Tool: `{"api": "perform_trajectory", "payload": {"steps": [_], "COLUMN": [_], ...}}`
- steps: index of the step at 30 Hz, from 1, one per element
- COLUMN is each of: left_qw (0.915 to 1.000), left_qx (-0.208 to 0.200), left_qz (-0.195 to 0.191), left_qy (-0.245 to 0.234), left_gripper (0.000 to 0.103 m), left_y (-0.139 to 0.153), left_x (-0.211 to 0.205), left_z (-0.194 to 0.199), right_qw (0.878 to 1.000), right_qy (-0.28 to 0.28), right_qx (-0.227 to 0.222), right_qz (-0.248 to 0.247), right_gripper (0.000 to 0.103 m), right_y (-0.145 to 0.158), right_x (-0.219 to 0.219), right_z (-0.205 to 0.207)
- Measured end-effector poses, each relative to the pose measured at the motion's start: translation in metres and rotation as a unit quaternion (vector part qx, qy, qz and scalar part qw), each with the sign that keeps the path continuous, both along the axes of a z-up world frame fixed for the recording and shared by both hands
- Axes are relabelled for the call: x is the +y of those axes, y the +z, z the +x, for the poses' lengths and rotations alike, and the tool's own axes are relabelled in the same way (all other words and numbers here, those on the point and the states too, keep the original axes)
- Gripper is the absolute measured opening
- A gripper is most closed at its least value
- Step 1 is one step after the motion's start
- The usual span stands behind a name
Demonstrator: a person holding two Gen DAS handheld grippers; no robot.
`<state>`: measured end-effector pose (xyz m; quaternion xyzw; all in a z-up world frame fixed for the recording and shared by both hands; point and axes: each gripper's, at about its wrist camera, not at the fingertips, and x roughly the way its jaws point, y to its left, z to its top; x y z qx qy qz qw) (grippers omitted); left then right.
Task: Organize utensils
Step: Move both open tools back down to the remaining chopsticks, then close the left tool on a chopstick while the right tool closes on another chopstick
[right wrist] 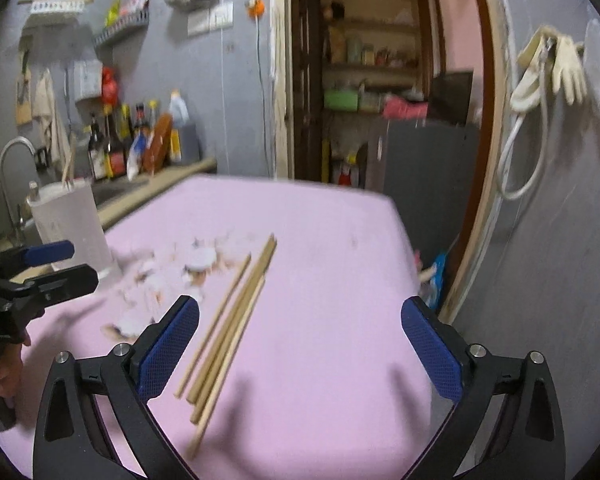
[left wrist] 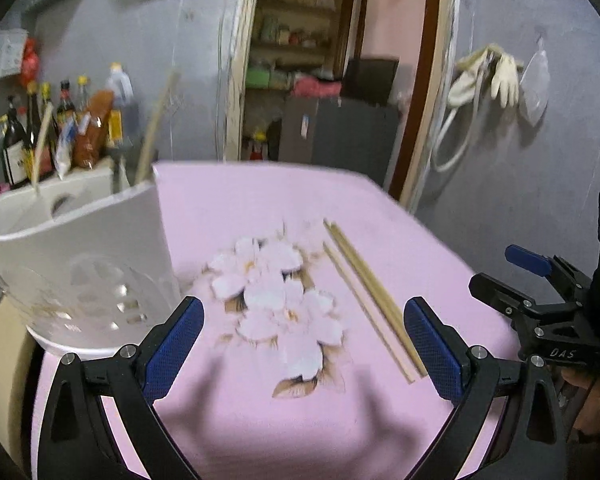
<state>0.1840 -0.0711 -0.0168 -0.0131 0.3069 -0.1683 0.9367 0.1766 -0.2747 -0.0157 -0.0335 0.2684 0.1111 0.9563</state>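
Blue ribbed pads line both tools, and on each the two pads stand wide apart with nothing between them: the left gripper (left wrist: 304,344) hangs over the flower print with its jaws spread, and the right gripper (right wrist: 300,344) is likewise agape and empty above the table's near half. Just ahead of the right gripper's left finger lie the wooden chopsticks (right wrist: 228,328), loose on the cloth in a rough bundle that runs away from the camera, slightly fanned and not quite parallel, so a single pinch would likely catch only some of them. From the left wrist view the same chopsticks (left wrist: 370,300) lie beside the right-hand finger, close to it but not touched. They rest on a pink tablecloth (right wrist: 320,260) printed with pale flowers (left wrist: 276,292), a soft surface that should let a pad tip slide under a thin stick. At the table's left edge stands the white utensil holder (left wrist: 80,264), upright, perforated low on its wall, with a few chopsticks already standing in it; it is probably where the loose ones belong, and it sits well apart from them, nearer the left tool. That layout suggests the right hand picks up while the left stays by the holder. Beyond the table are sauce bottles (left wrist: 60,128) on a counter, an open doorway, and gloves (left wrist: 496,72) hung on the grey wall.
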Motion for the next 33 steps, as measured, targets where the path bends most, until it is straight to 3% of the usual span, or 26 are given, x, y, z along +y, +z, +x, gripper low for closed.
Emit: {"api": "perform_trajectory", "payload": {"steps": [4,13,27,33], "left_qw": [0.9991,0.9966,0.9892,0.9841], "left_qx": [0.041,0.069,0.132,0.158], "left_qz": [0.011,0.027,0.001,-0.006], "left_qy": [-0.009,-0.036,-0.063,-0.081], "left_gripper": [0.098,0.097,0.063,0.051], "left_y": [-0.012,-0.017,-0.021,-0.022], "left_x": [-0.003,-0.015,-0.018,-0.026], "left_z": [0.013,0.03,0.059,0.075], "right_qw": [0.999,0.994,0.987,0.987], "right_qy": [0.006,0.043,0.065,0.057], "right_qx": [0.047,0.095,0.127,0.125], "right_qz": [-0.005,-0.023,-0.07,-0.089], "right_gripper": [0.08,0.055,0.049,0.037], "right_y": [-0.013,-0.023,-0.036,-0.037], "right_x": [0.0,0.013,0.035,0.034], "right_z": [0.009,0.02,0.035,0.046]}}
